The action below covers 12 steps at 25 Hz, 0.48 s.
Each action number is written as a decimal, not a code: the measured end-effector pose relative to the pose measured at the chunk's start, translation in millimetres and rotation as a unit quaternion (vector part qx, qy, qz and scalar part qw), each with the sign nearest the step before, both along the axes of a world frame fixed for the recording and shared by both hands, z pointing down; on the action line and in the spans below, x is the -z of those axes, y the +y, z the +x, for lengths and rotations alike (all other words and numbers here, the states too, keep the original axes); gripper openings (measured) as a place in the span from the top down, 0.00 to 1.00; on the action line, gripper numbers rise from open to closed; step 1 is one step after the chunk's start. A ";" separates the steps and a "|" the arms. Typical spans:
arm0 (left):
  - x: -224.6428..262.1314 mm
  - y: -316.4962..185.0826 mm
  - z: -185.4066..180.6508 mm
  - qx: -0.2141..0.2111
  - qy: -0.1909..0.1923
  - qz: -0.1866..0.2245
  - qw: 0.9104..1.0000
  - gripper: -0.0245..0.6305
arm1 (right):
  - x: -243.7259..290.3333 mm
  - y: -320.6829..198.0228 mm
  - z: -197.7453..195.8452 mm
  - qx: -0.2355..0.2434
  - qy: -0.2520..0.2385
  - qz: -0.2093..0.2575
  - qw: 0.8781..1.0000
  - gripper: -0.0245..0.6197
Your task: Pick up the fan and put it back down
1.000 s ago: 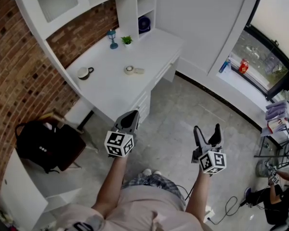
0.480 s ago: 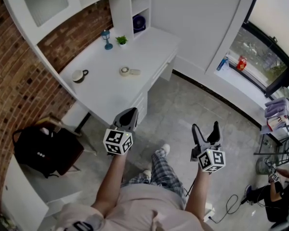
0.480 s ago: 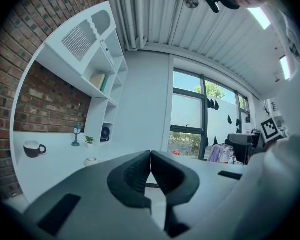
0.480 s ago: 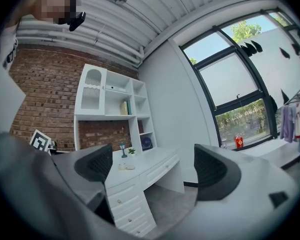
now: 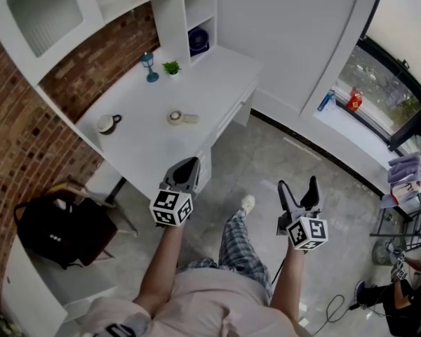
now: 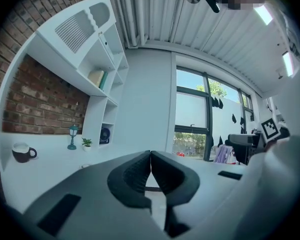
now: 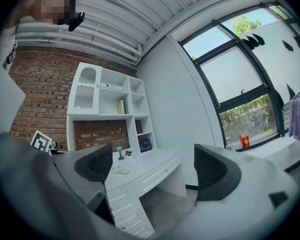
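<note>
A small dark blue fan (image 5: pixel 198 41) stands in the lower cubby of the white shelf unit at the far end of the white desk (image 5: pixel 217 76). The same fan (image 7: pixel 145 144) appears small in the right gripper view, and in the left gripper view the fan (image 6: pixel 105 135) is tiny. My left gripper (image 5: pixel 188 170) hangs over the floor near the desk's front corner, its jaws pressed together and empty. My right gripper (image 5: pixel 297 192) floats over the floor farther right, jaws wide apart with nothing between them. Both are well short of the fan.
On the desk sit a teal lamp figure (image 5: pixel 149 67), a small potted plant (image 5: pixel 172 68), a dark mug (image 5: pixel 107 123) and a tape roll (image 5: pixel 176 117). A black bag on a chair (image 5: pixel 56 229) stands left. A person (image 5: pixel 400 293) crouches at the far right by a rack.
The view has shifted toward the desk as the person steps forward; a leg now swings ahead. Both grippers keep their pose and jaw state.
</note>
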<state>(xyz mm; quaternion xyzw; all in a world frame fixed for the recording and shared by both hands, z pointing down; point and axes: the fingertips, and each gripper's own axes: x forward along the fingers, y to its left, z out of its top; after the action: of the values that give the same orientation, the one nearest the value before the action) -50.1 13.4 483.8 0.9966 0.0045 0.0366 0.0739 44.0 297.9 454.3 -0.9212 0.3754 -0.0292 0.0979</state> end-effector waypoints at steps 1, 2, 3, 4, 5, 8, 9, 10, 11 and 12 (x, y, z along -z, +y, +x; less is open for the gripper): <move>-0.8 -3.3 12.2 0.003 0.001 -0.001 1.000 0.92 | -1.1 -4.2 14.0 0.003 0.000 0.001 1.000 0.19; -2.6 -7.0 25.5 0.007 0.001 -0.002 1.000 0.92 | -2.9 -8.9 29.3 0.007 0.000 0.003 1.000 0.19; -5.0 -11.0 40.2 0.012 0.000 -0.003 1.000 0.92 | -5.3 -14.2 45.9 0.011 -0.002 0.004 1.000 0.19; -7.4 -15.4 56.2 0.018 -0.001 -0.003 1.000 0.92 | -7.9 -20.4 64.3 0.016 -0.002 0.005 1.000 0.19; -9.4 -20.3 73.5 0.025 0.000 -0.003 1.000 0.92 | -9.9 -27.9 84.7 0.023 -0.002 0.005 1.000 0.19; -12.4 -40.7 127.5 0.045 0.006 -0.009 0.999 0.92 | -11.2 -58.2 155.2 0.050 0.009 0.004 0.999 0.19; -11.4 -48.9 144.6 0.054 0.009 -0.012 0.998 0.92 | -9.5 -69.3 179.8 0.059 0.010 0.004 0.998 0.19; -8.5 -58.0 161.2 0.064 0.010 -0.013 0.998 0.92 | -6.0 -81.6 204.3 0.070 0.009 0.005 0.997 0.19; -4.2 -68.6 176.9 0.078 0.010 -0.010 0.997 0.92 | -0.9 -95.7 227.9 0.084 0.008 0.007 0.996 0.19; -0.1 -80.1 191.0 0.094 0.008 -0.006 0.996 0.92 | 4.5 -111.2 249.8 0.098 0.008 0.007 0.995 0.19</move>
<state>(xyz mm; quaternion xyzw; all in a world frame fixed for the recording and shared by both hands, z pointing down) 140.9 -66.7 483.8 0.9924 -0.0884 0.0213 0.0826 293.8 186.7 449.8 -0.8795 0.4648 -0.0281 0.0982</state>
